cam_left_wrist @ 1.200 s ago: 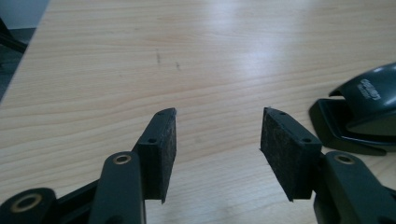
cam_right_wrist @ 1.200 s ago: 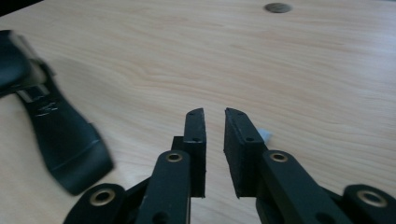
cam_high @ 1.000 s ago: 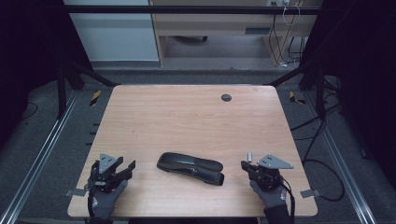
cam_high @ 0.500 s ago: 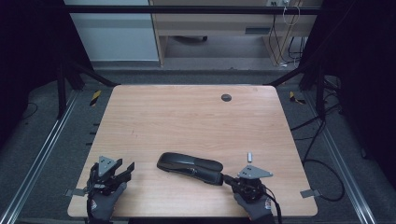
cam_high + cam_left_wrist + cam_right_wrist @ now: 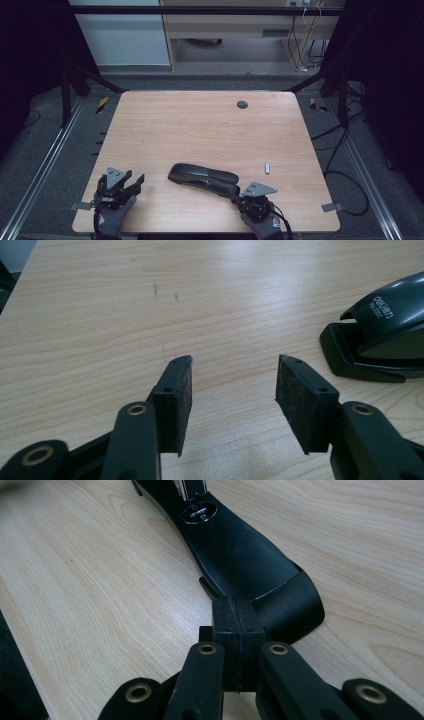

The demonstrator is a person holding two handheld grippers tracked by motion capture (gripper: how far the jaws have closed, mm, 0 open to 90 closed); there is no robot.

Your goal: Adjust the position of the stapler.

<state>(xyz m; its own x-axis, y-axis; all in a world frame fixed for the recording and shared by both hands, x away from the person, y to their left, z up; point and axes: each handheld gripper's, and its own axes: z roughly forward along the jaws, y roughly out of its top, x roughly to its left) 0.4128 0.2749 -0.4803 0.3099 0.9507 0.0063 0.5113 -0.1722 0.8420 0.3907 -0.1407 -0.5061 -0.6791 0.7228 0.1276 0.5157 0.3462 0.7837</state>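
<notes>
A black stapler lies flat near the table's front edge, its nose to the left. My left gripper rests to the left of it and well apart, and in the left gripper view the stapler shows off to the right. That gripper is open; its jaws have just been closing a little, with nothing between them. My right gripper is shut, pads pressed together. In the right gripper view its tips sit against the rear end of the stapler.
A small pale metal piece lies on the wooden table, to the right of the stapler. A dark round grommet sits near the far edge. Black frame rails and cables run along both sides of the table.
My right gripper has moved left and down to the stapler's rear end. The small pale piece stays where that gripper was. The left hand has kept still.
</notes>
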